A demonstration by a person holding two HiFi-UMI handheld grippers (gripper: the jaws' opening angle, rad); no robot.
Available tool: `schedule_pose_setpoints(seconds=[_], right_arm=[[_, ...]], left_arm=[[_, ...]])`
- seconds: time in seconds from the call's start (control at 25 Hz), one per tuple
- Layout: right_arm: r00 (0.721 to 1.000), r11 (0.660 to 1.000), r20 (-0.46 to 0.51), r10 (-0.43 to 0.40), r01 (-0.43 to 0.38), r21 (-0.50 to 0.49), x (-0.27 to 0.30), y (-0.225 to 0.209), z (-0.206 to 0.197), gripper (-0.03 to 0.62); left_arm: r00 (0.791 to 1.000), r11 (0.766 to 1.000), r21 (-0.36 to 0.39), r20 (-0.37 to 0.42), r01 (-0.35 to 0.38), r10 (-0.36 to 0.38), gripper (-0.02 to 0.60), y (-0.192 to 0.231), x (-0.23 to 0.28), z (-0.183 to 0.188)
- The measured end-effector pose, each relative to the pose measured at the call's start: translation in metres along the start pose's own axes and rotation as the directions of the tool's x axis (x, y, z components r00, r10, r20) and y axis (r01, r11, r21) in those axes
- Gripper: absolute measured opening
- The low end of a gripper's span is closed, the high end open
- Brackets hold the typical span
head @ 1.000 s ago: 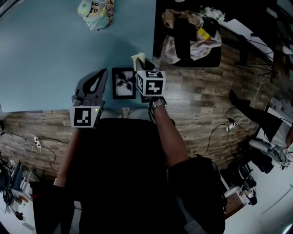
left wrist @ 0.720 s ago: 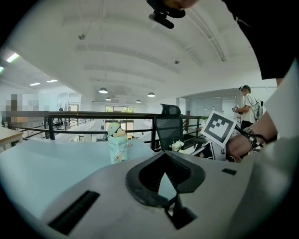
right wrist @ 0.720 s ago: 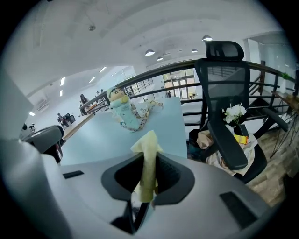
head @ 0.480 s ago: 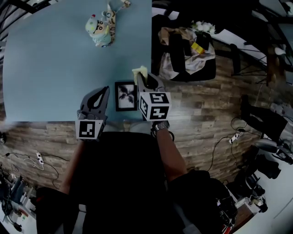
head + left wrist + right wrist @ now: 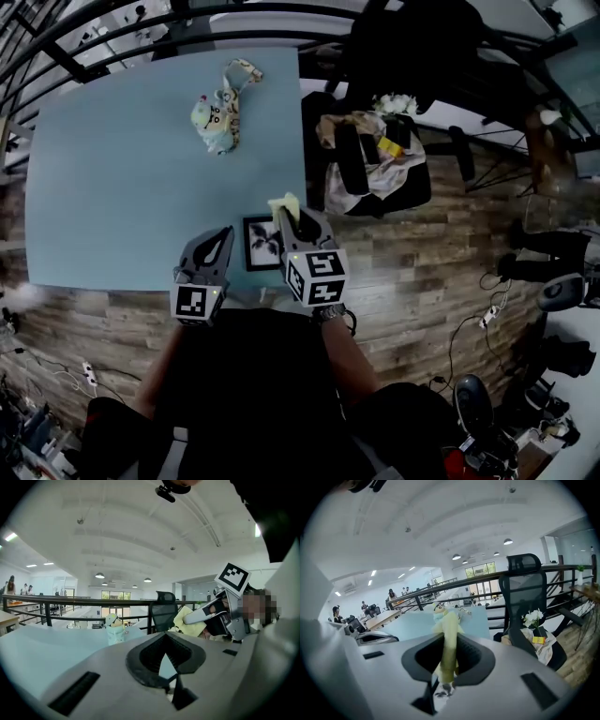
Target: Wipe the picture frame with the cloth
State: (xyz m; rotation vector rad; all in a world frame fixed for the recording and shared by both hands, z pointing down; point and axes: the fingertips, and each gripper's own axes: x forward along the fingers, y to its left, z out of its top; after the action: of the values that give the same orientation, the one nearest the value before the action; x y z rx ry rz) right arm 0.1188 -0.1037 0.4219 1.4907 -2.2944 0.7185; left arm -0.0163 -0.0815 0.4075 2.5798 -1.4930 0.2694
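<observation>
Open office, pale blue table (image 5: 122, 187) on a wood floor. In the right gripper (image 5: 287, 217), jaws clenched on the yellow cloth (image 5: 449, 644), raised and aimed level across the room rather than down. In the left gripper (image 5: 223, 234), jaws together on nothing, lifted likewise. Between the two, flat by the table's near edge, the frame (image 5: 264, 242), apparently clear of the cloth. Farther back, a toy (image 5: 216, 117); off right, a chair (image 5: 375, 169). By the look of it: cloth in hand, no wipe under way, lowering onto the frame and rubbing left to do.
</observation>
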Motion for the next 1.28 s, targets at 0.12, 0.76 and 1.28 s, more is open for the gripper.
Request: schedule_pose_setpoints(seconds=[0.12, 0.76, 1.28], right_arm=[[1.000, 1.000, 0.015, -0.005, 0.005, -0.006, -0.009, 0.006, 0.003, 0.058], [0.975, 0.998, 0.221, -0.019, 0.033, -0.060, -0.058, 0.047, 0.057, 0.058], [0.939, 0.994, 0.344, -0.006, 0.045, -0.105, -0.097, 0.065, 0.096, 0.058]], left_arm=[[1.000, 1.000, -0.003, 0.006, 0.007, -0.007, -0.003, 0.001, -0.006, 0.000], [0.993, 0.998, 0.022, 0.108, -0.053, 0.051, -0.003, 0.028, -0.029, 0.050], [0.972, 0.995, 0.026, 0.216, -0.096, 0.088, -0.003, 0.040, -0.043, 0.102]])
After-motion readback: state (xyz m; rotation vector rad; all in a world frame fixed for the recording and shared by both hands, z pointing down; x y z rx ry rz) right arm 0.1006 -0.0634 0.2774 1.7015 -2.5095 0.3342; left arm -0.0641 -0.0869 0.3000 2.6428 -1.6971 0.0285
